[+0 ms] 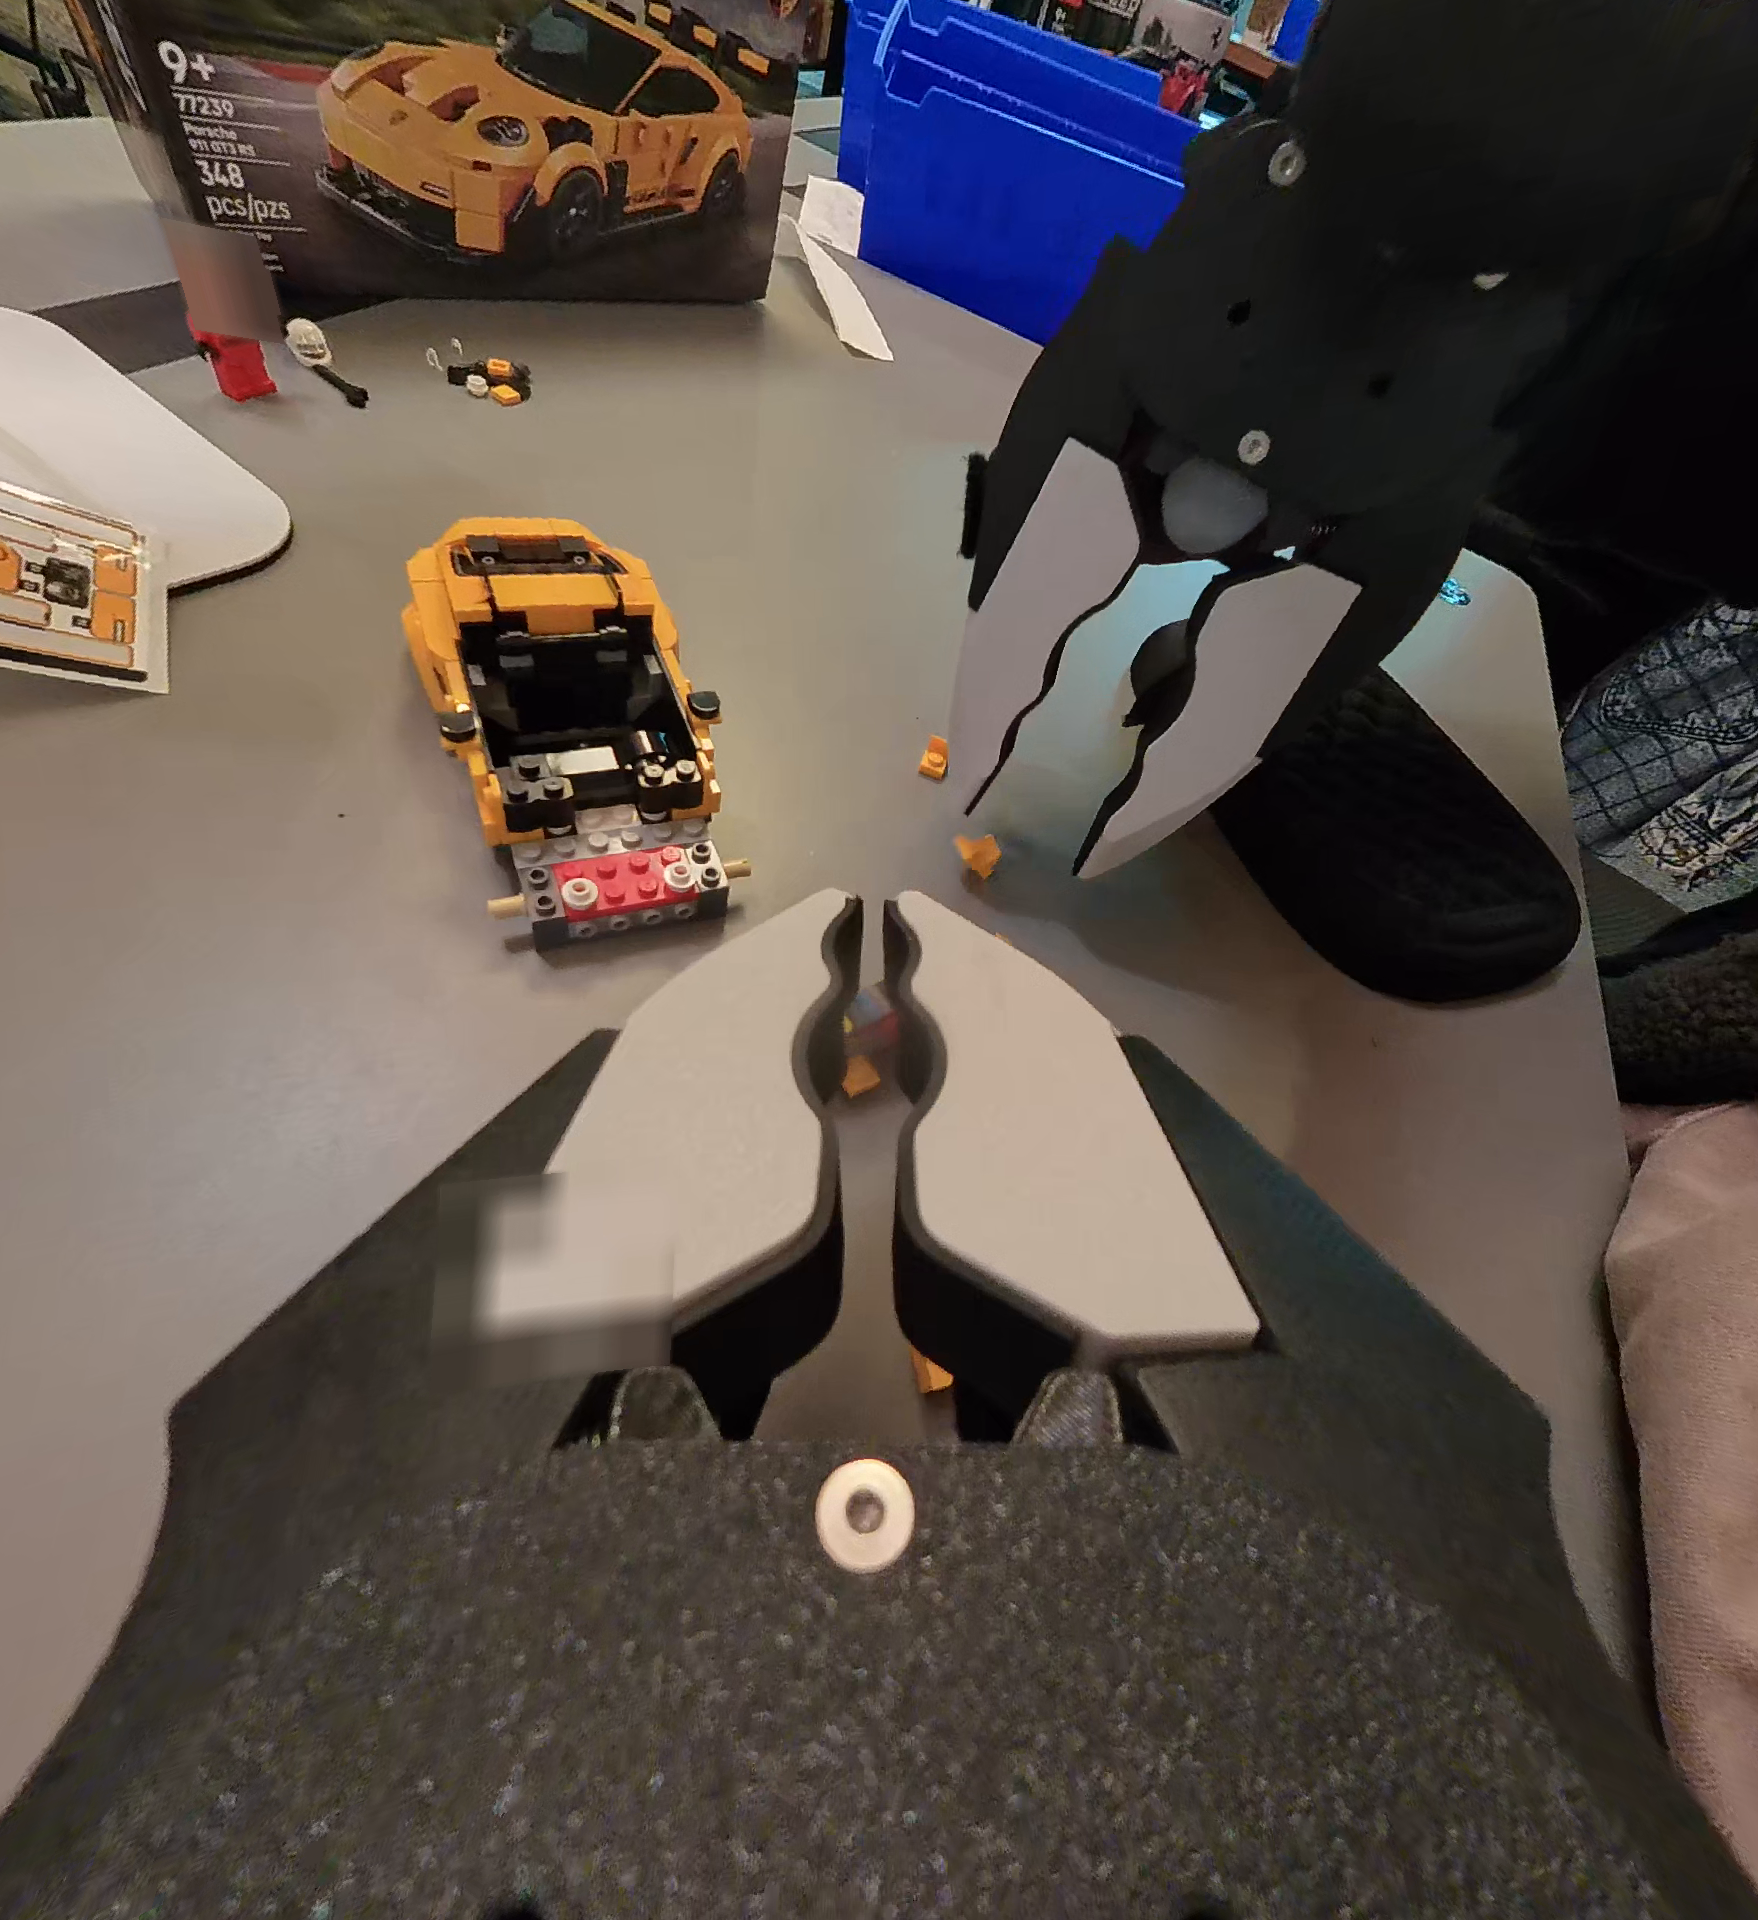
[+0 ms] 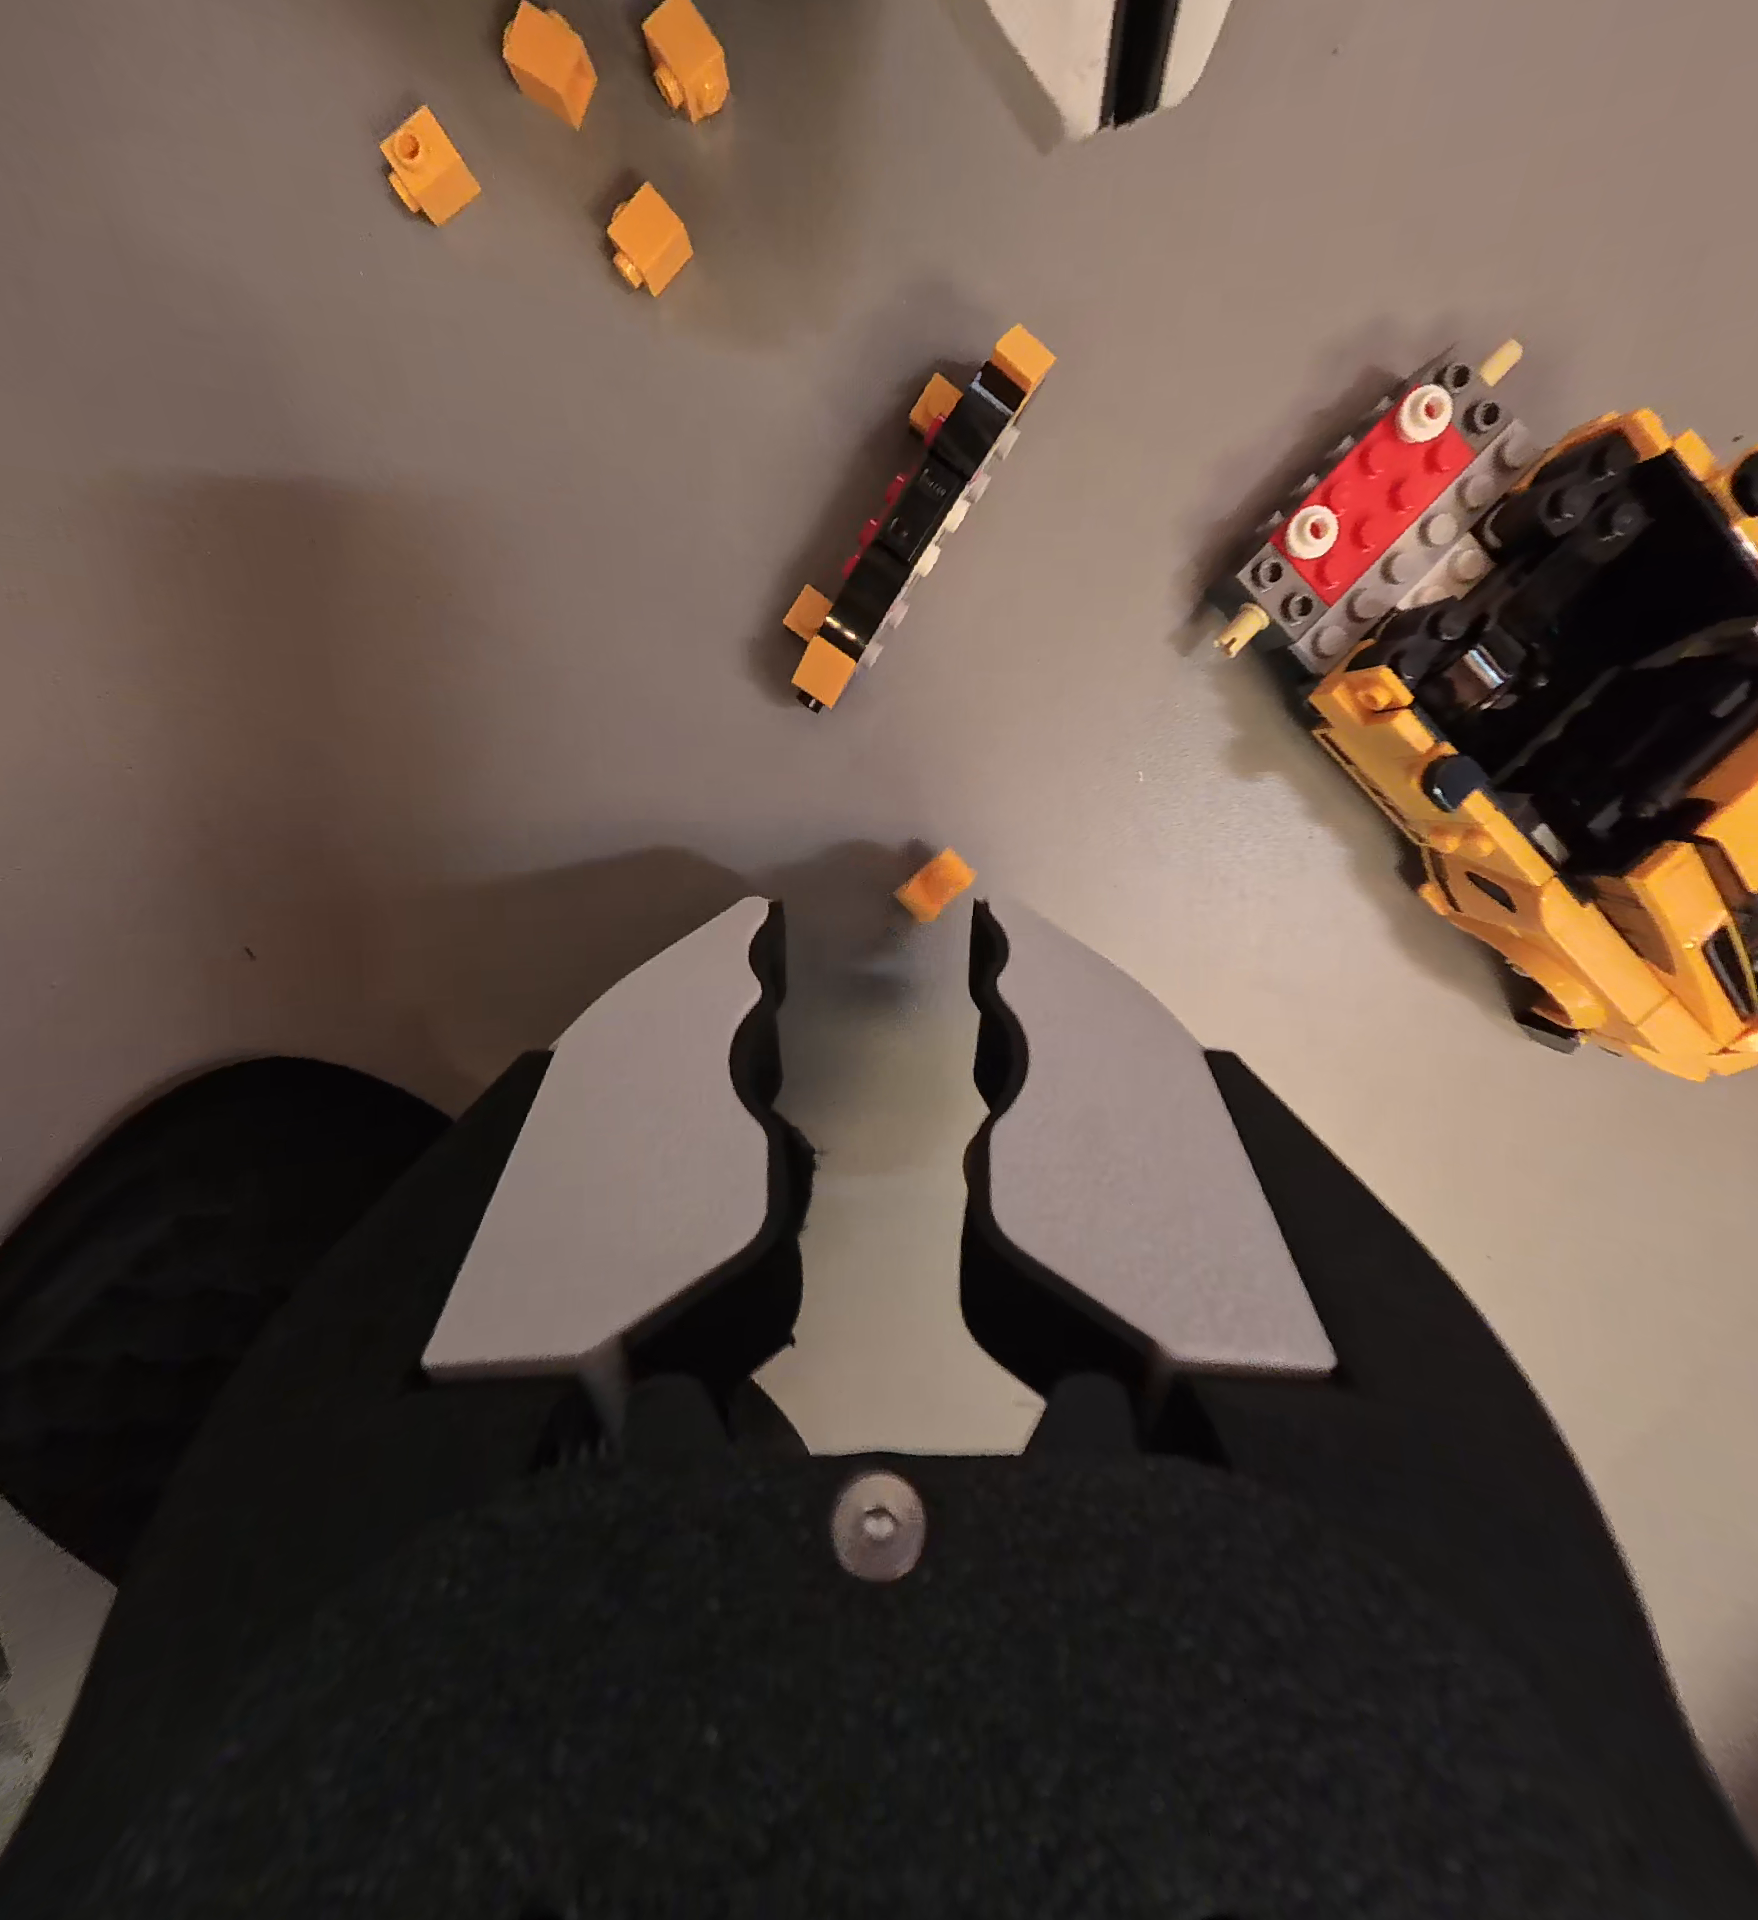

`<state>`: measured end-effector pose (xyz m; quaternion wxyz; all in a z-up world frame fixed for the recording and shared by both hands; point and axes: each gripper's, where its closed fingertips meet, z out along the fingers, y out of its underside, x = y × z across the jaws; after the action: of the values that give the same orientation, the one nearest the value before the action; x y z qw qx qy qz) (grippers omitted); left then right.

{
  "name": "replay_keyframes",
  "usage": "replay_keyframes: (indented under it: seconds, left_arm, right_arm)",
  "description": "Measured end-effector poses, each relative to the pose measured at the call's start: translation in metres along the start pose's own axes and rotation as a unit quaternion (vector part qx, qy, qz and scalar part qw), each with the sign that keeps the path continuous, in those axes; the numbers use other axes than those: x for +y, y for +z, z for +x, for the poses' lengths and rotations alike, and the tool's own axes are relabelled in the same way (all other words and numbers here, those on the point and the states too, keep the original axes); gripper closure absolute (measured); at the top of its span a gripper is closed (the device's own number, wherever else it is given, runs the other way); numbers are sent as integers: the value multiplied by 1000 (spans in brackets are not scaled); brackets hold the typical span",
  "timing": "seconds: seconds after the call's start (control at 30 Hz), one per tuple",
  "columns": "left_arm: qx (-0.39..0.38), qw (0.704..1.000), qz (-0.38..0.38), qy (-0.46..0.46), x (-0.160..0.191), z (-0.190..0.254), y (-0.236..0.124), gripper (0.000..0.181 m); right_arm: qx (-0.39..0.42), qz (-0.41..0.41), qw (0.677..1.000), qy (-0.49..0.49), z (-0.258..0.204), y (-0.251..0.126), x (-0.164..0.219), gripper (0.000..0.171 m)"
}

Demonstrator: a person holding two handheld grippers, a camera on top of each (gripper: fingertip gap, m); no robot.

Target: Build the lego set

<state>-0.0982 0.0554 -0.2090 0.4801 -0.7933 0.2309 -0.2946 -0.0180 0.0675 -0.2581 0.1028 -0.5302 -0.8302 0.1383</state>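
A partly built orange car point(image 1: 563, 707) sits on the grey table, its red and grey chassis end toward me; it also shows in the right wrist view point(image 2: 1581, 727). A small black, orange and red sub-assembly point(image 2: 916, 520) lies on the table left of the car. Several loose orange bricks point(image 2: 646, 239) lie beyond it. My left gripper point(image 1: 873, 906) is shut and empty, held above the sub-assembly point(image 1: 870, 1029), which shows through the gap between its fingers. My right gripper point(image 2: 875, 914) is open, pointing down, with a tiny orange plate point(image 2: 935, 881) just ahead of its tips; this gripper also shows in the left wrist view point(image 1: 1029, 836).
The set's box point(image 1: 459, 145) and blue bins point(image 1: 1000, 187) stand at the back. A sticker sheet point(image 1: 33, 582) and a white curved base point(image 1: 127, 447) lie left. Small parts point(image 1: 490, 379) lie near the box. A black rounded object point(image 1: 1394, 831) sits at the table's right edge. The gap from one gripper's tips to the other's is roughly 10 cm. The white curved base point(image 1: 127, 447) is about 30 cm from both grippers' fingertips.
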Motion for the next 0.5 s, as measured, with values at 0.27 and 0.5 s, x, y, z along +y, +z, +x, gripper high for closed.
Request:
replay_keyframes:
  seconds: [0.27, 0.5]
  left_arm:
    - [-6, 1000, -1, 3, 1, -2, 0, 178]
    - [-24, 1000, -7, 19, 2, -5, 0, 178]
  right_arm:
    - [50, 58, 997, 14, 7, -12, -10, 134]
    - [102, 159, 979, 77, -3, -15, -24, 137]
